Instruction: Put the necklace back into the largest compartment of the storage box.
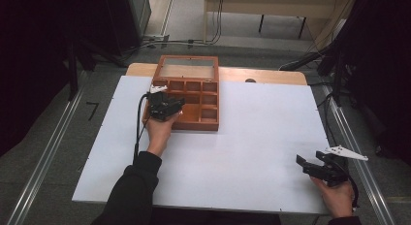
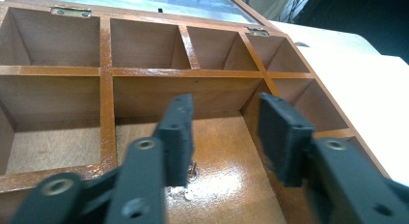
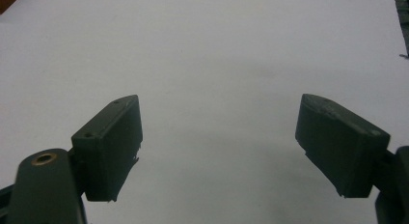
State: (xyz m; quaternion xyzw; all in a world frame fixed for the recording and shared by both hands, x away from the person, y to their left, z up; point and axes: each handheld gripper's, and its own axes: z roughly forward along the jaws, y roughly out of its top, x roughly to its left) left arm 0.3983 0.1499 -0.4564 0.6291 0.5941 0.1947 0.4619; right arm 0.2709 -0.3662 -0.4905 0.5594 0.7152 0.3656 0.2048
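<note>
High view puts the wooden box (image 1: pixel 208 119) at the far left part of the white table (image 1: pixel 252 152), lid thrown back so its glass panel lies beyond the rows of compartments. Its near left corner sits under the left gripper (image 1: pixel 167 107), which points away from the person and into the box. Left gripper view shows that gripper (image 2: pixel 226 137) with its two black jaws standing about half apart, nothing clamped between them. They hang over the glossy floor of a near compartment. On that floor, just under and beside the left-hand jaw, stands a small metal pin (image 2: pixel 192 170) with a few pale crumbs (image 2: pixel 185 192) around it; no pad touches either. Ahead of the jaws rises the compartment's far wall, and beyond it a row of smaller cells, then the brass hinges (image 2: pixel 71 11) at the lid's edge. To the side of the left-hand jaw a wooden divider separates off a neighbouring cell with a duller, paler floor.

Well apart from the box, at the near right corner of the table, the right gripper (image 1: pixel 317 166) rests in the person's hand, its grey three-cornered plate pointing outward. Right gripper view shows its jaws (image 3: pixel 219 147) spread wide over bare white tabletop, gripping nothing.
</note>
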